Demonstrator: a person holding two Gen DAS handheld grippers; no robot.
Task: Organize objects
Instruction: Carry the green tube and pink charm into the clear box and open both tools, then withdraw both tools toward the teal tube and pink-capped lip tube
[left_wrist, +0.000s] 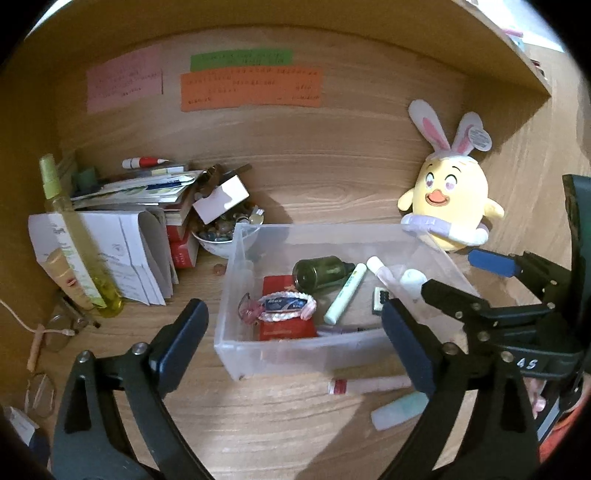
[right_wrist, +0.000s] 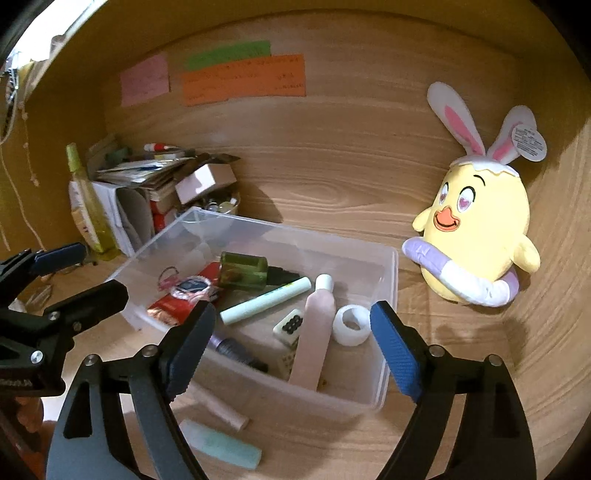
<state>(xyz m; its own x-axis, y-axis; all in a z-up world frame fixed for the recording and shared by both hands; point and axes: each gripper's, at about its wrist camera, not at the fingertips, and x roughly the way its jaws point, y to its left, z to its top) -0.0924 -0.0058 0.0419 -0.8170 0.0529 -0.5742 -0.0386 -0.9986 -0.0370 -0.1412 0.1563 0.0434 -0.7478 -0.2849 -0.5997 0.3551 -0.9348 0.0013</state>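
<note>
Hovering both grippers with fingers spread and holding nothing above the clear plastic bin (right_wrist: 384, 354), I should lower my right gripper (right_wrist: 291, 343) squarely onto the pale teal tube (right_wrist: 221, 445) lying on the wooden tabletop (right_wrist: 332, 443) near the bin.

"Max" on blue-white pack (left_wrist: 283, 305) in bin; "AS" on right claw body (left_wrist: 526, 363); wall notes illegible

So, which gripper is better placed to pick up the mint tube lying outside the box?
Probably the right gripper. It is open, and the mint tube lies just below its left finger. In the left view the tube is partly hidden behind the left gripper's right finger.
</note>
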